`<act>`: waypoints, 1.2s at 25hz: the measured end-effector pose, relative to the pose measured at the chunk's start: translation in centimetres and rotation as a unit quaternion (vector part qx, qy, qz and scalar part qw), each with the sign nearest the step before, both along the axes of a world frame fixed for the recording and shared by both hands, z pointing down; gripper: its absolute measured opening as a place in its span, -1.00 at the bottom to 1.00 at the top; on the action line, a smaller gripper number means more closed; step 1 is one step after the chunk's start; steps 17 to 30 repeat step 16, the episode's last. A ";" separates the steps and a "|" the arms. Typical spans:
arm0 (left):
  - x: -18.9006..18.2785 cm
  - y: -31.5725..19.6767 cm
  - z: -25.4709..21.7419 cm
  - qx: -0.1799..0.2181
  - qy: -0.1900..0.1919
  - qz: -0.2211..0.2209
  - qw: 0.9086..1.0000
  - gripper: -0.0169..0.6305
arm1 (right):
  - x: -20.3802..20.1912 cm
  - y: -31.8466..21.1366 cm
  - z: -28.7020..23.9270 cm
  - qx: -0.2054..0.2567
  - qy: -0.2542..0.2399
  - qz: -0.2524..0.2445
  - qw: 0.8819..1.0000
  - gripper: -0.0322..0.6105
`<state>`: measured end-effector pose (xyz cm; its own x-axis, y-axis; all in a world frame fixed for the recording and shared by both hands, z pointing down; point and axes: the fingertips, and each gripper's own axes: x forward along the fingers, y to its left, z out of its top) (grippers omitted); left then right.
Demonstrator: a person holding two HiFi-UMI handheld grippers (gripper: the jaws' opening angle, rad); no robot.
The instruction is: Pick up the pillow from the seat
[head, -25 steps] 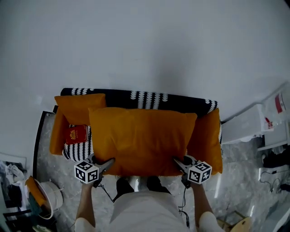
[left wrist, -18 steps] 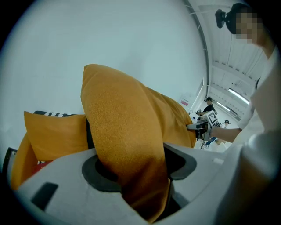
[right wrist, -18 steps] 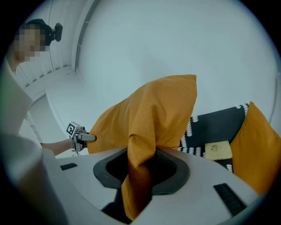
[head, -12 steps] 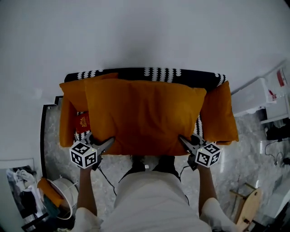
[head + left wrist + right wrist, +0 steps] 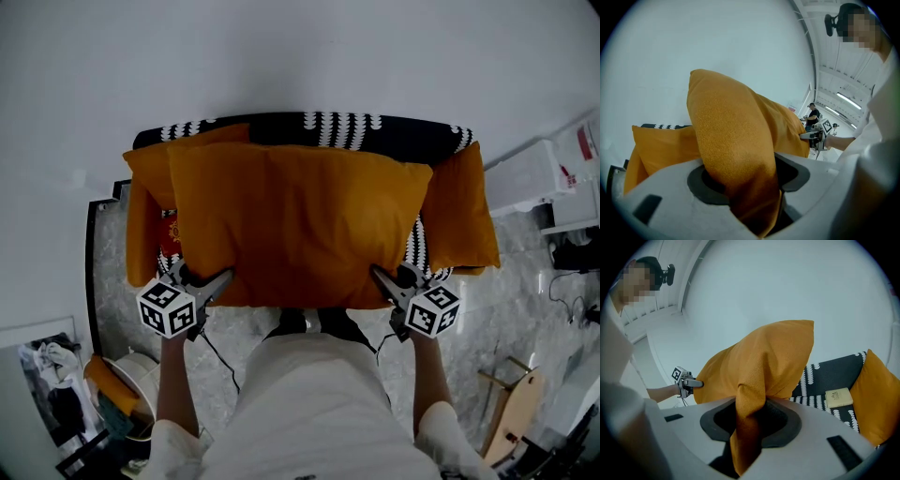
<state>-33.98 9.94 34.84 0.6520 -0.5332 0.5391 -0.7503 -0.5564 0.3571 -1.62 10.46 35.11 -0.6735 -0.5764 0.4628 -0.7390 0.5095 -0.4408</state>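
I have the pillow [image 5: 300,225] off the seat [image 5: 309,129], hanging by its two near corners. The left tool [image 5: 223,278] pinches the left corner and the right tool [image 5: 379,277] the right one. Each gripper view shows a thick fold of orange cloth squeezed between the jaws. The cloth fills the gap, so I can't see the pads themselves.

From the head view the pillow covers nearly all of the seat. Only the black-and-white patterned back edge shows above it, plus a narrow strip by the right corner. An orange cushion [image 5: 141,234] sticks out on the left and another [image 5: 461,220] on the right, both partly behind the pillow. A small flat box [image 5: 171,232] is just a red sliver at the pillow's left edge. The right gripper view looks under the raised pillow, and there the box lies flat on the patterned cover, just beside a cushion. I can't read its print.

My torso [image 5: 309,403] hides the floor straight below. The left gripper view is mostly pillow, with tiny, unclear figures far behind it.
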 end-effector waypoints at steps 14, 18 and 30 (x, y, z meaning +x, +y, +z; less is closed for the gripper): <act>3.7 -0.6 -0.8 0.004 -0.001 0.001 1.000 -0.09 | 3.5 -0.3 -0.8 0.003 0.007 0.002 1.000 -0.54; 4.2 -0.6 -0.9 0.005 0.000 -0.001 1.000 -0.09 | 3.9 -0.5 -1.0 0.004 0.007 0.002 1.000 -0.54; 4.2 -0.6 -0.9 0.005 0.000 -0.001 1.000 -0.09 | 3.9 -0.5 -1.0 0.004 0.007 0.002 1.000 -0.54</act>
